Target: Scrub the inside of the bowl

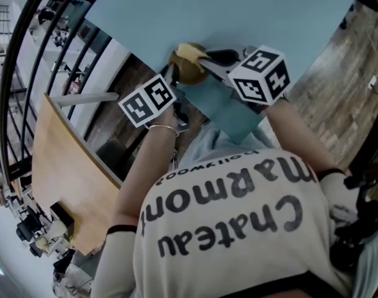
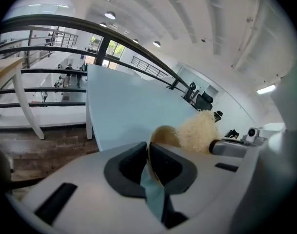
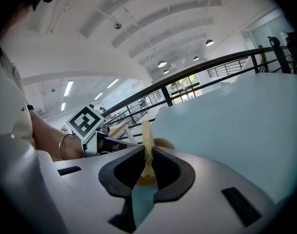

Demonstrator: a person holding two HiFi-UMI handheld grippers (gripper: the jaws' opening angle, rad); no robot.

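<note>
Step in hand, as judged: bracing the vessel and bringing the tool to it, ahead of the first scrubbing stroke.

Locate the small round tan bowl [image 1: 187, 68] at the near edge of the pale blue flat tabletop [image 1: 238, 11], directly in front of the person. Resting or slightly lifted: not determinable.

Left gripper [image 2: 149, 161]: clamped narrow on the bowl's thin rim, with one pad on each face of the wall.

Right gripper [image 3: 148, 162]: pinched tight on the pale yellow fibrous scrubbing pad [image 3: 147, 139], held edge-on, projecting beyond the jaws, just beside the bowl's mouth. Contact with the inner surface: not confirmed in any view.

Next move, as judged: lower the pad into the hollow, press against the inner wall, and sweep in circles. Keep the left clamp firm against twisting. Limit downward force so close to the table edge, given a likely risk of tipping or of slipping off the rim.
</note>
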